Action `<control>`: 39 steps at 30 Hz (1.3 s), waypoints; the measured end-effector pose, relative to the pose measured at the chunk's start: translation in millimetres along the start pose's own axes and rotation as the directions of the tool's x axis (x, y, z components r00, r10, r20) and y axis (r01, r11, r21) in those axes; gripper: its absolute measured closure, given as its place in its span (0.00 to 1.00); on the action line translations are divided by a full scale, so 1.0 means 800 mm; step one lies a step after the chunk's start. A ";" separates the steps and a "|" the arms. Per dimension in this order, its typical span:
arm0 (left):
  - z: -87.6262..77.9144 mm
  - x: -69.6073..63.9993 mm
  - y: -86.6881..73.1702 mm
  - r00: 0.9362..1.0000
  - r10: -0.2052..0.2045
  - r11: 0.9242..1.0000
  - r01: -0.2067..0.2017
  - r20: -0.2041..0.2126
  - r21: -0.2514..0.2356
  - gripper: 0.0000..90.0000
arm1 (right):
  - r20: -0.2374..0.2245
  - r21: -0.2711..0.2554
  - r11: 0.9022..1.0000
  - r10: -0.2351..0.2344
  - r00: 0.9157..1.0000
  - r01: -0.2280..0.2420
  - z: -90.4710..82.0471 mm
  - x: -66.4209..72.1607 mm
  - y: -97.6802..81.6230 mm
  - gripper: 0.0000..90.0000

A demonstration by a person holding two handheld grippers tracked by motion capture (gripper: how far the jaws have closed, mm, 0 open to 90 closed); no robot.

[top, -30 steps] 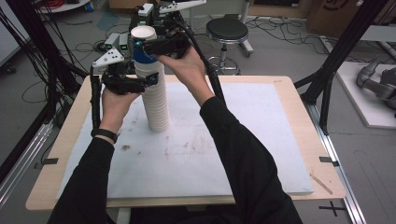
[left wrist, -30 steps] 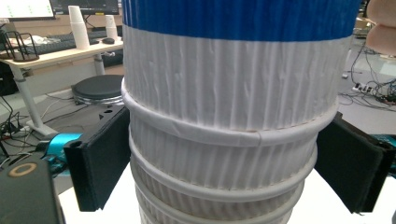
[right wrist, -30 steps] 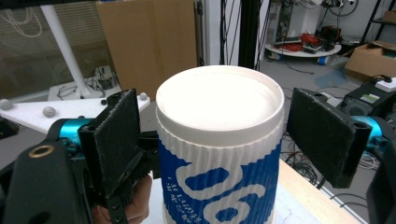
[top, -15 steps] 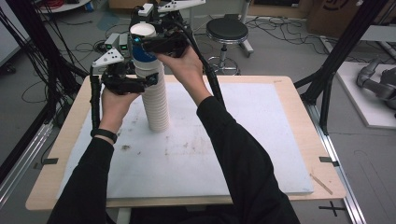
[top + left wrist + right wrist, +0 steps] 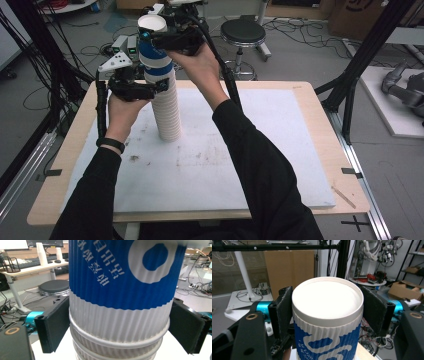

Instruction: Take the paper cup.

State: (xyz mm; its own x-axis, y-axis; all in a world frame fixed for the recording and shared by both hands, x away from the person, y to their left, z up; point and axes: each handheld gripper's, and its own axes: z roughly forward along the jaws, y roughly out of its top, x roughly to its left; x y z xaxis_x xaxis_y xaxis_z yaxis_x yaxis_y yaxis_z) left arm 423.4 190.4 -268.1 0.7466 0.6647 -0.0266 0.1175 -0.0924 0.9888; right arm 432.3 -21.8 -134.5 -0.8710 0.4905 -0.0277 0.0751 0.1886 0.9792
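Observation:
A tall stack of upturned ribbed white paper cups [image 5: 167, 112] stands on the white mat [image 5: 280, 150]. Its top cup [image 5: 154, 50] has a blue band with white print and sits base up. My right gripper [image 5: 150, 36] is shut on that top cup near its base; both pads press its sides in the right gripper view, around the cup [image 5: 327, 322]. Lower down, my left gripper [image 5: 159, 86] is shut on the stack, its pads touching the white lower part of the blue cup [image 5: 120, 322] just above the rolled rims.
The mat lies on a wooden table [image 5: 75, 150]. A black stool [image 5: 243, 32] stands beyond the far edge. Black frame posts [image 5: 350, 85] rise at the right, cables hang at the left. Both forearms in black sleeves reach in from the near edge.

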 end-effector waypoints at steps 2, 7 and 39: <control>0.000 0.000 0.000 1.000 0.002 1.000 -0.002 0.000 0.002 0.13 | 0.004 -0.014 1.000 -0.016 1.000 0.016 -0.004 0.001 0.004 0.33; 0.001 0.001 0.000 1.000 0.001 1.000 -0.001 0.001 -0.001 0.13 | -0.002 -0.052 0.999 -0.017 1.000 0.017 -0.016 0.003 0.013 0.34; 0.000 0.000 0.002 1.000 0.007 1.000 -0.007 -0.003 0.010 0.12 | 0.060 -0.129 0.990 -0.053 0.997 0.060 -0.161 -0.021 0.014 0.34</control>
State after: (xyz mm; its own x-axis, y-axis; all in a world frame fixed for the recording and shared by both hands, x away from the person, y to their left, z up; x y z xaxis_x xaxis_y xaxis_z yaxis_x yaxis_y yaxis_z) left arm 423.5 190.3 -266.2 0.7452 0.6666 -0.0192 0.1191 -0.1047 0.9873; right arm 385.3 -137.4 -97.2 -0.8432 0.5299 -0.0912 -0.0405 0.1067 0.9935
